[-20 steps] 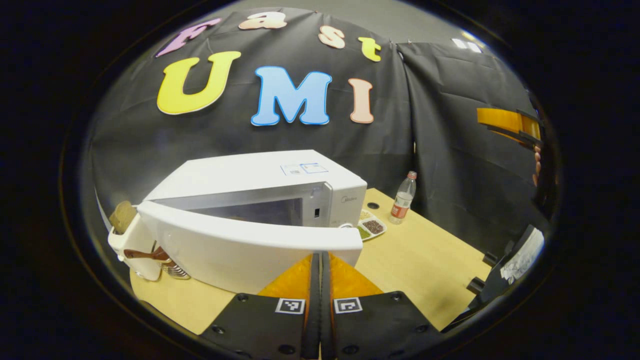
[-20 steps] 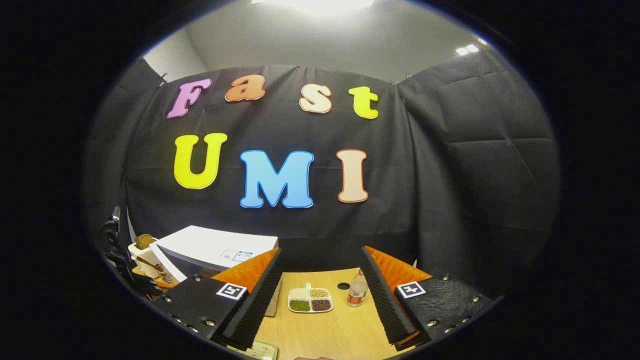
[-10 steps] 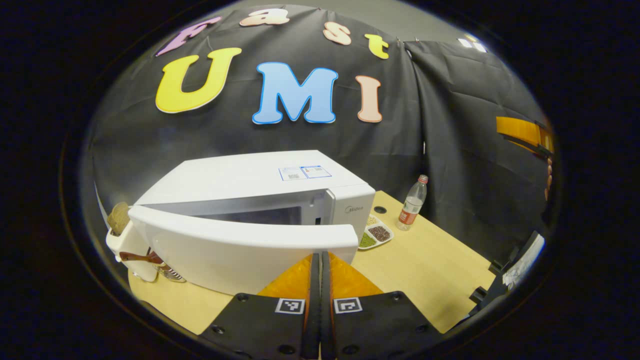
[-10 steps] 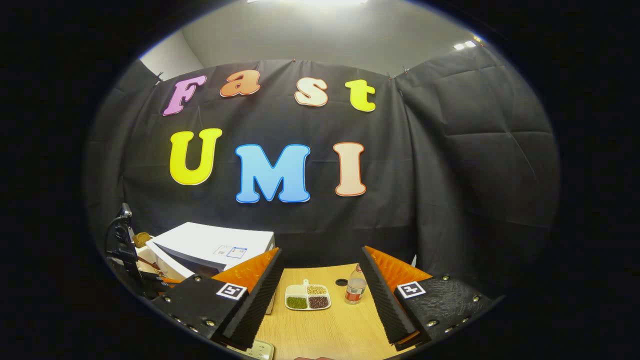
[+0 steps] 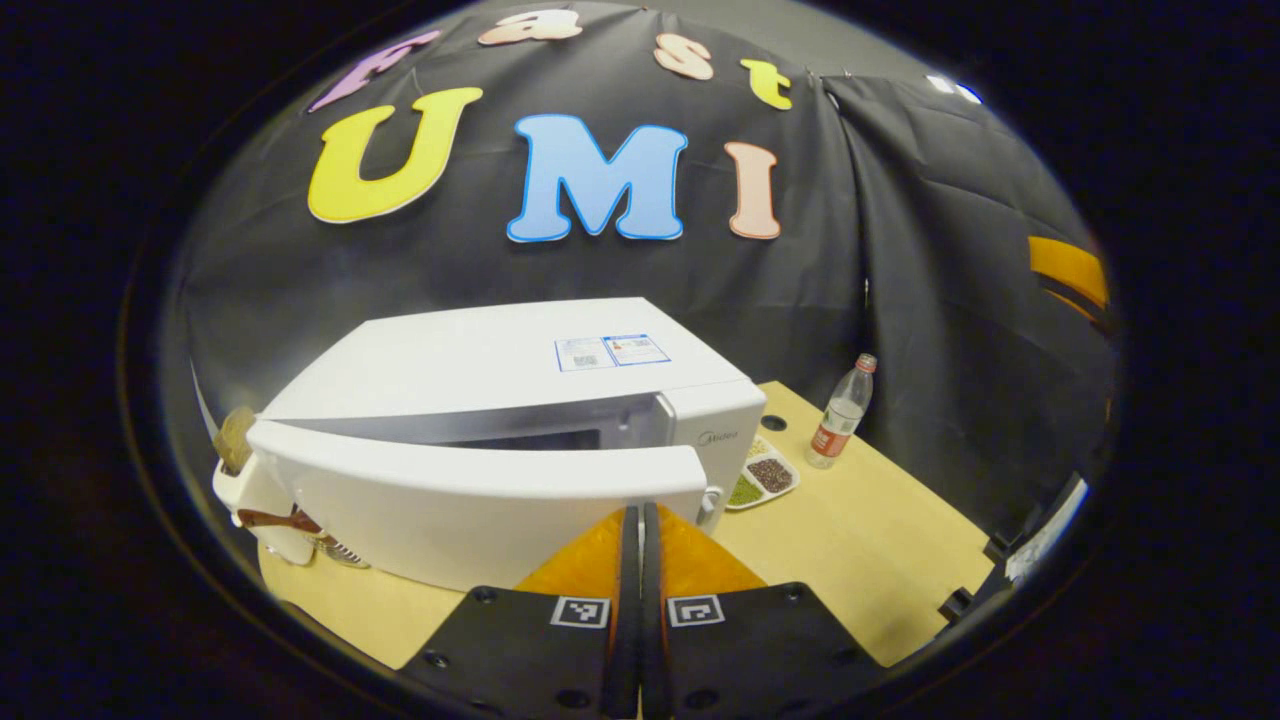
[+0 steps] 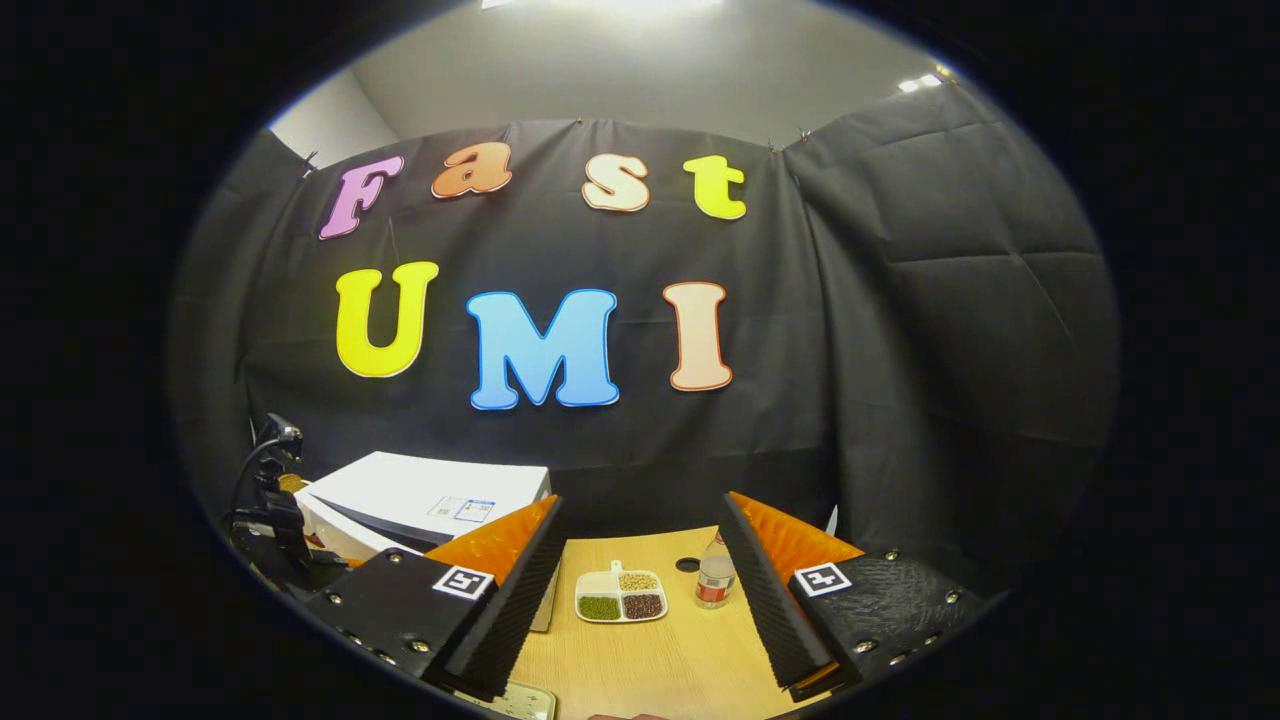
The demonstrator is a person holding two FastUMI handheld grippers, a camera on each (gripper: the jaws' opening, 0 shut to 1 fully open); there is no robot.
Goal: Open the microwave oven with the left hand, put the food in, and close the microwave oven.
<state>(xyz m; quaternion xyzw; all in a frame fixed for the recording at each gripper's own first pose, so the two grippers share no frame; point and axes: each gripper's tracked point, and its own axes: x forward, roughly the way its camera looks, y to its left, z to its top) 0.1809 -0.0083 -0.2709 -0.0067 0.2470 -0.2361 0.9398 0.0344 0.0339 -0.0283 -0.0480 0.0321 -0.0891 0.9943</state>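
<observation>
While the microwave oven stands on the tabletop with its door swung nearly to, we judge the task to be in its closing step: only a narrow gap remains between door and cavity. We cannot see into the cavity, so whether the food is inside we cannot tell. Our left gripper has its jaws pressed together with nothing between them, the tips at the door's outer edge, apparently pushing. Our right gripper hangs well apart from the oven, jaws spread wide and empty.

From the left gripper view we get the door gap and the bottle beside a divided dish of beans. From the right gripper view we get the ceiling light and that dish head-on between the jaws.
</observation>
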